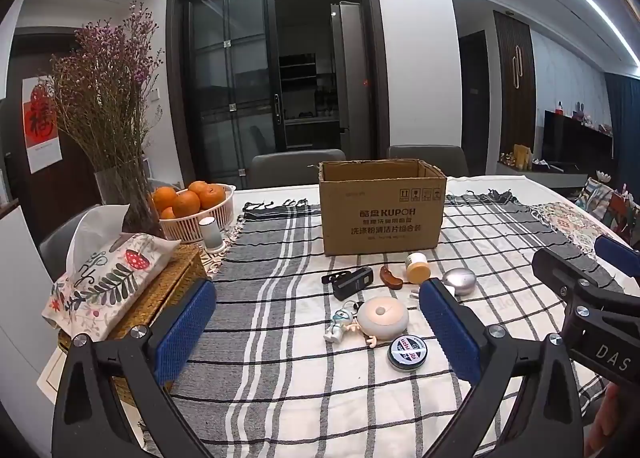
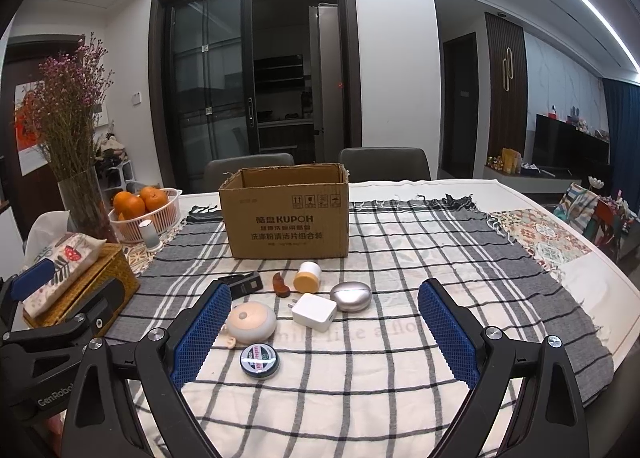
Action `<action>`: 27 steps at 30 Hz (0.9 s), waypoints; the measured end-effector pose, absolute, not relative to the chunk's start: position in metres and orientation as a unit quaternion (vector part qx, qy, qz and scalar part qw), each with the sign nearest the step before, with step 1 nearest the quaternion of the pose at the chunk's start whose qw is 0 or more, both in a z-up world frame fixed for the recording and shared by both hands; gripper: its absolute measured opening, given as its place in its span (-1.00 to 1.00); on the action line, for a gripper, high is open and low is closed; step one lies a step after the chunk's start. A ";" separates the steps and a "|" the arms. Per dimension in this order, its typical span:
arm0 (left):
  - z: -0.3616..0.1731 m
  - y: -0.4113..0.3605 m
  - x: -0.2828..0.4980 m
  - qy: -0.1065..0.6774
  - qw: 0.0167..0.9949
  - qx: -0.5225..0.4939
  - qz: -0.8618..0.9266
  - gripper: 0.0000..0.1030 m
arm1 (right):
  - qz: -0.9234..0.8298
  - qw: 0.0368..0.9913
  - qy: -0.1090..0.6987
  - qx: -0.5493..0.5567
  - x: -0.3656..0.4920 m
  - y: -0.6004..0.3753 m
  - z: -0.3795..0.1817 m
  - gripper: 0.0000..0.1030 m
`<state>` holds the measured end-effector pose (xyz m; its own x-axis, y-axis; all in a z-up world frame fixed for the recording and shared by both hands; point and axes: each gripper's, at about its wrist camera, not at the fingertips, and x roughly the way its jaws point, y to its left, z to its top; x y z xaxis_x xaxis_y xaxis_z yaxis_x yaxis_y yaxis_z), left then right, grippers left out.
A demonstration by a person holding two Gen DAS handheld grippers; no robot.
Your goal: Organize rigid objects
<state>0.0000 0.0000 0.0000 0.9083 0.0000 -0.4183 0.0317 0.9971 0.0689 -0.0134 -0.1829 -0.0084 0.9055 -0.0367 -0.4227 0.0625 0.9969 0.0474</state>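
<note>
An open cardboard box (image 2: pixel 286 214) sits mid-frame, its inside hidden. A white basket (image 2: pixel 160 214) at left holds oranges (image 2: pixel 140 200). Both the left gripper (image 1: pixel 316 332) and the right gripper (image 2: pixel 324 332) are spread apart, holding nothing.

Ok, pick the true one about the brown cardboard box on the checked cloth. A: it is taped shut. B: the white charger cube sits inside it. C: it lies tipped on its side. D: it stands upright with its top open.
D: the brown cardboard box stands upright with its top open, while the white charger cube lies on the cloth in front of it.
</note>
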 end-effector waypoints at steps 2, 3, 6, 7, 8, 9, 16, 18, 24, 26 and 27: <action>0.000 0.000 0.000 0.214 0.976 0.038 -0.009 1.00 | -0.025 0.976 0.216 0.030 -0.014 -0.183 -0.008 0.86; 0.000 0.000 0.000 0.214 0.976 0.037 -0.009 1.00 | -0.024 0.976 0.216 0.030 -0.014 -0.183 -0.008 0.86; -0.001 0.000 0.002 0.215 0.976 0.038 -0.009 1.00 | -0.024 0.975 0.217 0.029 -0.013 -0.183 -0.008 0.86; -0.001 -0.001 0.003 0.216 0.976 0.038 -0.009 1.00 | -0.023 0.975 0.217 0.030 -0.013 -0.183 -0.010 0.86; -0.001 -0.001 0.003 0.216 0.976 0.038 -0.009 1.00 | -0.023 0.975 0.218 0.029 -0.013 -0.183 -0.010 0.86; -0.003 0.002 0.000 0.215 0.976 0.038 -0.008 1.00 | -0.023 0.975 0.217 0.030 -0.013 -0.183 -0.010 0.86; 0.001 0.001 -0.002 0.215 0.976 0.038 -0.008 1.00 | -0.023 0.975 0.217 0.031 -0.013 -0.183 -0.010 0.86; 0.002 0.000 -0.001 0.214 0.976 0.038 -0.009 1.00 | -0.023 0.976 0.216 0.030 -0.012 -0.183 -0.010 0.86; 0.001 -0.001 0.000 0.212 0.976 0.039 -0.008 1.00 | -0.023 0.976 0.215 0.031 -0.013 -0.184 -0.010 0.86; 0.001 -0.001 -0.001 0.213 0.976 0.040 -0.009 1.00 | -0.023 0.976 0.215 0.032 -0.013 -0.184 -0.010 0.86; 0.001 -0.001 -0.001 0.214 0.976 0.038 -0.008 1.00 | -0.023 0.976 0.215 0.032 -0.013 -0.184 -0.010 0.86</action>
